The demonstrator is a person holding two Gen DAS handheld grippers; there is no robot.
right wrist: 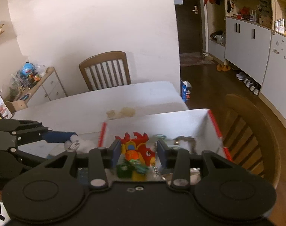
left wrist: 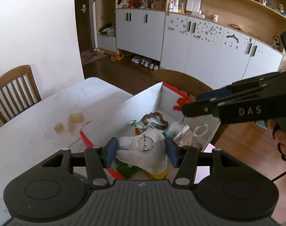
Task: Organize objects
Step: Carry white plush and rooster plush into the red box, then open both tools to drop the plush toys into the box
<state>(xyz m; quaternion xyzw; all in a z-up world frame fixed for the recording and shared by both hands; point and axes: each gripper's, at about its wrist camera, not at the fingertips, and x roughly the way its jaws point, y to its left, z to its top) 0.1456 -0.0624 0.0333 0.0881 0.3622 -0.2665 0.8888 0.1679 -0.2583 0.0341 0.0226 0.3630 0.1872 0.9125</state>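
Observation:
My left gripper [left wrist: 142, 151] is shut on a white plush toy [left wrist: 143, 156] with a metal key ring [left wrist: 144, 142], held over the near edge of a white cardboard box [left wrist: 143, 98] with red trim. My right gripper [right wrist: 138, 153] is shut on a red and yellow plush charm [right wrist: 138, 149] with a chain, held above the same box [right wrist: 156, 120]. In the left wrist view the right gripper [left wrist: 191, 110] reaches over the box from the right, the red charm [left wrist: 181, 103] and its ring [left wrist: 201, 130] dangling. The box holds a brown braided ring [left wrist: 155, 119] and several small trinkets.
Three beige blocks [left wrist: 72, 122] lie on the white table [left wrist: 48, 116] left of the box. Wooden chairs stand at the far side [right wrist: 105, 70] and at the right [right wrist: 252, 137]. Cabinets [left wrist: 199, 43] and shoes line the far wall.

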